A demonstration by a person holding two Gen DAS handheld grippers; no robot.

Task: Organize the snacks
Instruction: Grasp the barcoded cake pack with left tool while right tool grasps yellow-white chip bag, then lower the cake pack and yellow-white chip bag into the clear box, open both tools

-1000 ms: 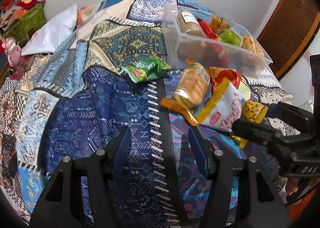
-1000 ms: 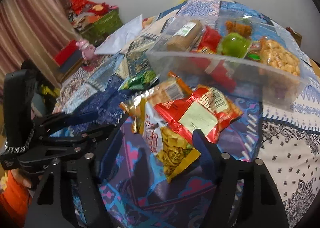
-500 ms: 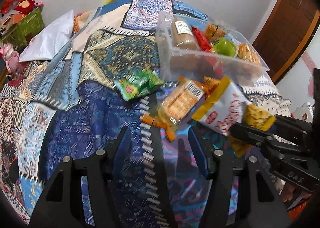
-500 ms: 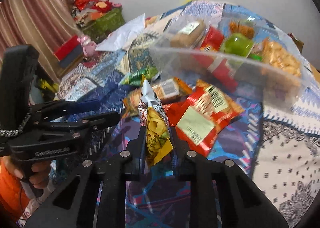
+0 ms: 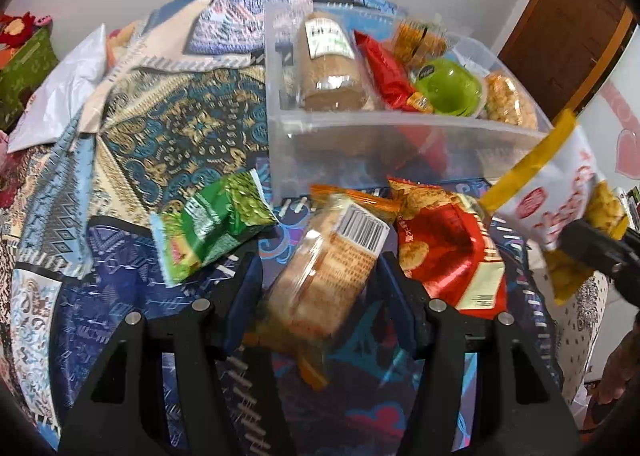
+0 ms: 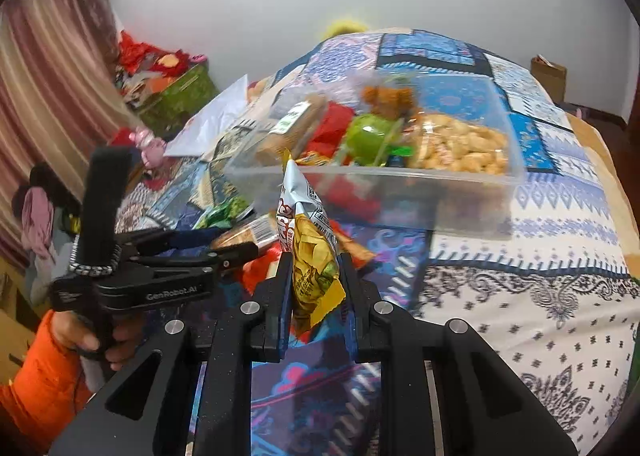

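On a patchwork bedspread point(image 5: 168, 144), my right gripper point(image 6: 314, 280) has clamped its fingers on a white-and-yellow snack bag point(image 6: 308, 240), which stands upright between the pads, clear of the cloth; beyond those fingertips sits a clear plastic bin point(image 6: 460, 184) that holds a green cup point(image 6: 368, 138), a bag of puffs point(image 6: 460, 144) and a red packet point(image 6: 332, 124); my left gripper point(image 5: 320, 288) has its fingers apart, with a wrapped stack of crackers point(image 5: 332, 268) lying between them, the pads not pressing it; just left of the left finger lies a green packet point(image 5: 208, 224); just right of the right finger lies a red crisp bag point(image 5: 448, 244); a hand in an orange sleeve point(image 6: 36, 384) grips the left handle.
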